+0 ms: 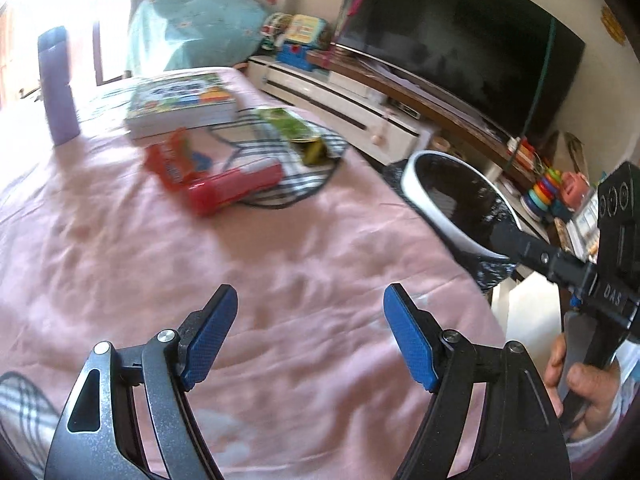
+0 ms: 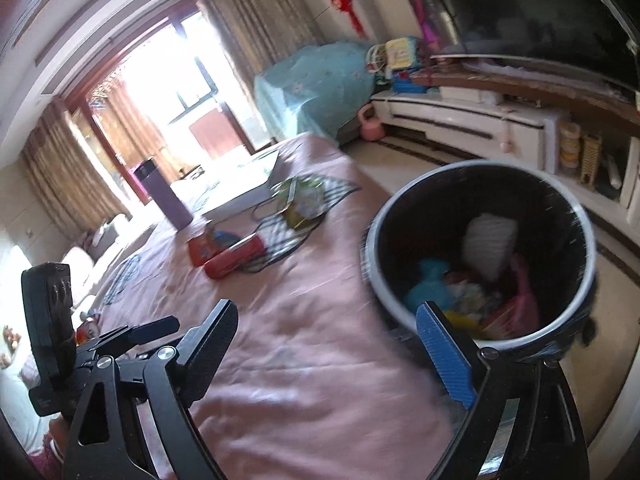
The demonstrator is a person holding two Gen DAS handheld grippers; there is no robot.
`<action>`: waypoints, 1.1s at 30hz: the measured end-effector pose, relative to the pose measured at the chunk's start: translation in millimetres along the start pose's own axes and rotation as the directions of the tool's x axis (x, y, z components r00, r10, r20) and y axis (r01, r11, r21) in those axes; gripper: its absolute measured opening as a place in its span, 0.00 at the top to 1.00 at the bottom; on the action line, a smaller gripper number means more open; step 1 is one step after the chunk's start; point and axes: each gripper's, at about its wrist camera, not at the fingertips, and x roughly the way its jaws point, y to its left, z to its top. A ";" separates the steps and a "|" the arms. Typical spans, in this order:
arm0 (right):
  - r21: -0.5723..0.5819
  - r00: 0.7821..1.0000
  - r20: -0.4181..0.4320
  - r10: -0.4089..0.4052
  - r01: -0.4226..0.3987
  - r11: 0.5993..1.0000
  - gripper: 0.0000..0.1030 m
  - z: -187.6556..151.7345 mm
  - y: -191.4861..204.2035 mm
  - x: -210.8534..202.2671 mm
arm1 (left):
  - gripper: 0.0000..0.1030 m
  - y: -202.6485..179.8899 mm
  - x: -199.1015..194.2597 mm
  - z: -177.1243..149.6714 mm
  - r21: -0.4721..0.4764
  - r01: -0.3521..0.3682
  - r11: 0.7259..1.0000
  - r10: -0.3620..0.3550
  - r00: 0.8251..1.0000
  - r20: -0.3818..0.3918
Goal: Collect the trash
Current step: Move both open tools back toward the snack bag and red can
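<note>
On the pink-covered table (image 1: 200, 272) lie a red wrapper (image 1: 174, 162), a red tube-shaped pack (image 1: 236, 188) and a green packet (image 1: 296, 128), the last two on a plaid cloth (image 1: 288, 168). My left gripper (image 1: 310, 300) hangs open over bare pink cloth, short of them. Beside the table's right edge stands a white-rimmed bin (image 2: 380, 280) lined with a black bag. It holds a white wad (image 2: 490, 240), a blue piece (image 2: 430, 288) and pink scraps. My right gripper (image 2: 326, 312) is open and empty, its right finger in front of the bin's near rim.
A purple bottle (image 1: 58, 88) and stacked books (image 1: 180, 100) stand at the table's far end. A dark TV (image 1: 460, 40) sits on a low white cabinet (image 1: 340, 96), with toys (image 1: 544, 188) beside it. A hand (image 1: 588, 392) grips the right gripper's handle.
</note>
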 end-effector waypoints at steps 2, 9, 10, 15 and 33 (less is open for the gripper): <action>-0.003 1.000 -0.014 0.012 -0.012 1.000 0.11 -5.4 9.3 5.7 | 0.25 13.4 -5.2 -2.8 -0.018 -0.013 1.000 0.013 1.000 0.002; -0.015 0.998 -0.061 0.016 -0.017 1.000 0.07 -19.3 36.0 27.2 | 0.25 54.3 -20.1 -12.8 -0.082 -0.055 0.995 0.057 0.998 0.012; -0.016 0.998 -0.065 0.009 -0.010 1.000 0.07 -19.7 39.3 30.8 | 0.25 61.1 -22.0 -13.8 -0.095 -0.063 0.994 0.064 0.998 0.014; -0.026 0.997 -0.078 -0.002 0.000 1.000 0.07 -20.0 52.9 42.2 | 0.25 83.3 -28.4 -14.6 -0.136 -0.083 0.987 0.087 0.996 0.023; -0.018 0.992 -0.118 0.035 -0.037 0.999 0.29 -3.9 76.5 88.6 | 0.26 118.4 -3.0 36.5 -0.207 -0.068 0.976 0.083 0.995 0.062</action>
